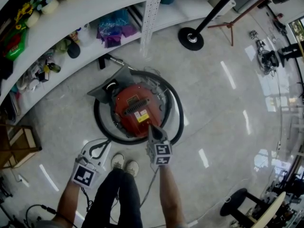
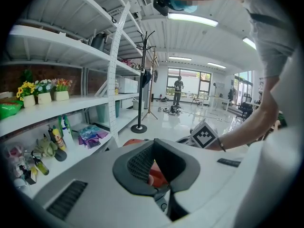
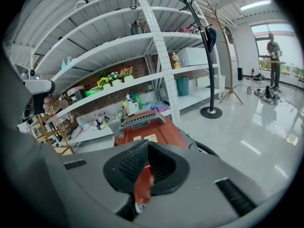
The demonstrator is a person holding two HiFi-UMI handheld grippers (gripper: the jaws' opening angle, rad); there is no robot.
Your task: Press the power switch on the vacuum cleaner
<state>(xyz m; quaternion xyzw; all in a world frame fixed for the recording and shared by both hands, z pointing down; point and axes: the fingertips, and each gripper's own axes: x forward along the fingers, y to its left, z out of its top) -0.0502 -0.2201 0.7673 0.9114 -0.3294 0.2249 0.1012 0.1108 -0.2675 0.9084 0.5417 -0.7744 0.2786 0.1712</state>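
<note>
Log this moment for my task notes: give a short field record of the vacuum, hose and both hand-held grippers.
vacuum cleaner: red, on the floor beside the shelves
hose: black, looped around it
right hand-held gripper: shut, tip over the vacuum's near end; contact unclear
left hand-held gripper: shut, empty, held back near the person's shoes

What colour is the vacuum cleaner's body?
Red. The vacuum cleaner body shows best in the head view, ringed by its black hose.
</note>
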